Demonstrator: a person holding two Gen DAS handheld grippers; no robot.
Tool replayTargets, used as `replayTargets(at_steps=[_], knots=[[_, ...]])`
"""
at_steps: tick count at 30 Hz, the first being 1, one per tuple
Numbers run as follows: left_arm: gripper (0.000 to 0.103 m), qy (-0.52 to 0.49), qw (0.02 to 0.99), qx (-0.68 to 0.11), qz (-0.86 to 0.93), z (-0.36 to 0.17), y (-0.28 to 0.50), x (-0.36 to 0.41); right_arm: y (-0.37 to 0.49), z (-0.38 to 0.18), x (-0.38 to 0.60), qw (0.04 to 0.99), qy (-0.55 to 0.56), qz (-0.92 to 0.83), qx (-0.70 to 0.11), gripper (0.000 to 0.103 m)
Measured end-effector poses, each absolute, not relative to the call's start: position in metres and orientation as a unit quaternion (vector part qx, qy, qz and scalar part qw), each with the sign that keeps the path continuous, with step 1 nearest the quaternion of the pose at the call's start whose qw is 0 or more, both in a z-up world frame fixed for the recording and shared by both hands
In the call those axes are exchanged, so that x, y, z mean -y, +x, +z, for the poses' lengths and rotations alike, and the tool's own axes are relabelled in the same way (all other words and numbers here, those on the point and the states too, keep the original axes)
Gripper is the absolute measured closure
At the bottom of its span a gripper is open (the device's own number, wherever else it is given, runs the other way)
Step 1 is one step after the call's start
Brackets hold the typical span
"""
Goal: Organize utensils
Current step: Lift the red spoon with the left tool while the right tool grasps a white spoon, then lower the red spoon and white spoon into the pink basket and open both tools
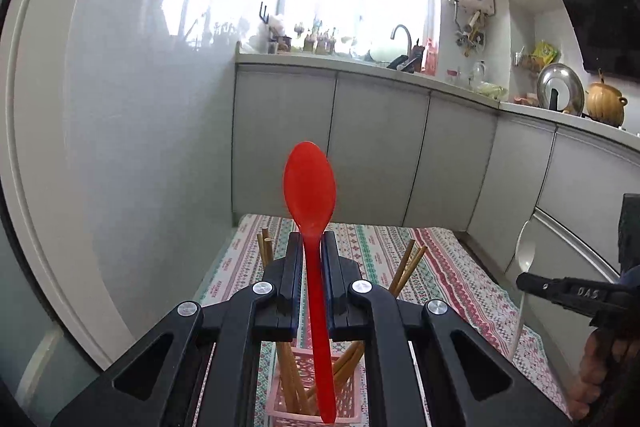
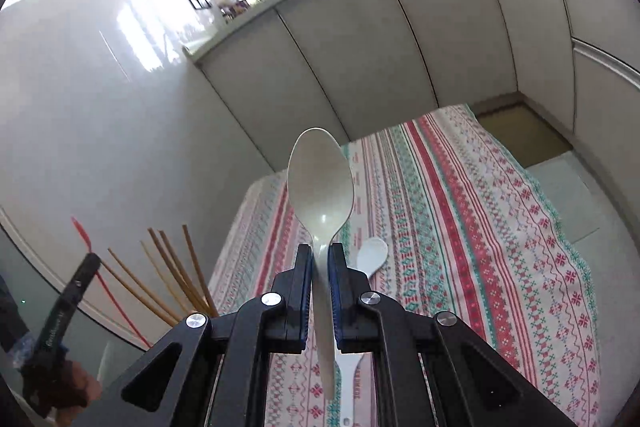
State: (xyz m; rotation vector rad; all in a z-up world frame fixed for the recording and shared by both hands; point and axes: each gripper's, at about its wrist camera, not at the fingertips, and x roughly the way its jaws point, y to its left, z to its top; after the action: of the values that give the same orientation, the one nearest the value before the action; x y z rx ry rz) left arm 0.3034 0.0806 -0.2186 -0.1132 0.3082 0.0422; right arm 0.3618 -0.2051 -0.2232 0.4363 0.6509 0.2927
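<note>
My left gripper point(image 1: 311, 241) is shut on the handle of a red plastic spoon point(image 1: 309, 183), bowl up, handle end hanging over a pink basket point(image 1: 276, 403) that holds several wooden chopsticks point(image 1: 406, 267). My right gripper point(image 2: 320, 253) is shut on a beige spoon point(image 2: 320, 179), bowl up, lifted above the patterned tablecloth point(image 2: 460, 227). A white spoon point(image 2: 372, 255) lies on the cloth beneath it. In the left wrist view the right gripper point(image 1: 524, 281) shows at the right edge with the beige spoon point(image 1: 525, 247). In the right wrist view the left gripper point(image 2: 90, 261), the red spoon point(image 2: 82, 231) and the chopsticks point(image 2: 176, 267) stand at lower left.
The table stands in a corner between a white wall point(image 1: 140, 107) and grey kitchen cabinets point(image 1: 380, 147). A counter point(image 1: 360, 61) with a sink tap, bottles and pots runs behind. A person's hand point(image 2: 76, 387) holds the left gripper. Floor tiles point(image 2: 568, 187) show past the table's far right.
</note>
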Motion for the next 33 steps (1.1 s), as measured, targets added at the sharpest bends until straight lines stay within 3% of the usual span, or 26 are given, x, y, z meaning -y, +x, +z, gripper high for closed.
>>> replayTargets(at_steps=[15, 20, 22, 24, 26, 33], knots=[[0.093, 0.024, 0.995, -0.084, 0.050, -0.279, 0.303, -0.073, 0.344, -0.206, 0.194, 0.929, 0.212, 0.167, -0.253, 0.094], [0.092, 0.070, 0.992, -0.094, 0.044, -0.299, 0.303, -0.062, 0.345, -0.209, 0.195, 0.929, 0.214, 0.167, -0.251, 0.094], [0.082, 0.078, 0.990, -0.107, 0.041, -0.304, 0.303, -0.061, 0.344, -0.209, 0.196, 0.929, 0.215, 0.167, -0.249, 0.094], [0.055, 0.071, 0.990, -0.112, 0.038, -0.303, 0.300, -0.064, 0.343, -0.209, 0.195, 0.930, 0.214, 0.170, -0.247, 0.094], [0.039, 0.060, 0.991, -0.108, 0.047, -0.298, 0.294, -0.067, 0.344, -0.209, 0.194, 0.930, 0.212, 0.171, -0.248, 0.094], [0.036, 0.014, 0.994, -0.098, 0.035, -0.247, 0.274, -0.079, 0.336, -0.205, 0.181, 0.935, 0.202, 0.178, -0.233, 0.094]])
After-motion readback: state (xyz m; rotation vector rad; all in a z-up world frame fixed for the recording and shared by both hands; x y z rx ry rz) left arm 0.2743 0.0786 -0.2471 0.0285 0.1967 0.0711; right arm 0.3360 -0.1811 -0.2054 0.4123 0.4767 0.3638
